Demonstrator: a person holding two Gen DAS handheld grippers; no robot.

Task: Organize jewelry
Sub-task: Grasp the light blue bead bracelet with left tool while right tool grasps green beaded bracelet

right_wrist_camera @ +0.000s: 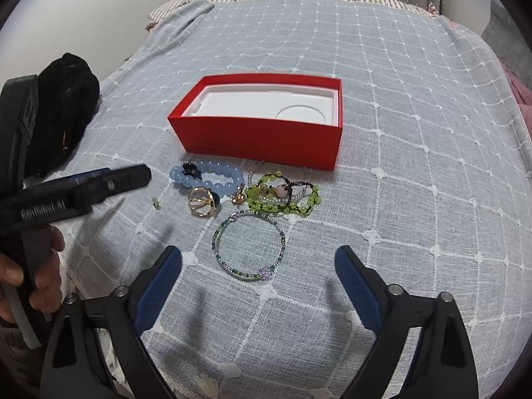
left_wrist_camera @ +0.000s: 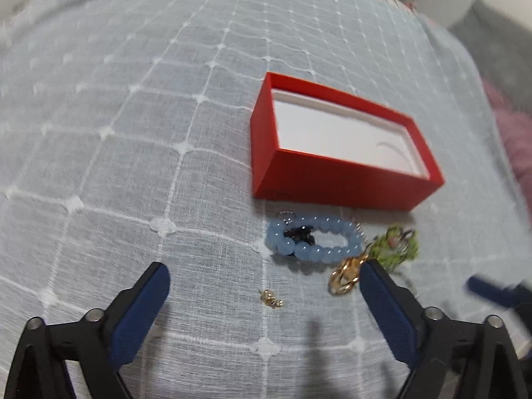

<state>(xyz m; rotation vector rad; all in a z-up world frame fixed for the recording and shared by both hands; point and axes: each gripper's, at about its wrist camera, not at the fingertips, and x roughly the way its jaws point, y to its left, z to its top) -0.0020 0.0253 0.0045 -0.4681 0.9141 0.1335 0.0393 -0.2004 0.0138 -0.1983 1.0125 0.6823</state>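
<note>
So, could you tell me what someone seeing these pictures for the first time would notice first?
The open red box with its white insert stands out at the middle of the checked blue-grey cloth. Just in front of it lies a small cluster of jewelry: a pale blue bead bracelet, a gold ring, green beaded strands and a thin beaded bangle. Both the left gripper and the right gripper hover open above the cloth.

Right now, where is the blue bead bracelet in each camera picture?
Left wrist view: blue bead bracelet lies right of middle, just below the red box.
Right wrist view: it lies left of middle, again just below the red box.
Shared landmark: the red box, open, with a white inside.
</note>
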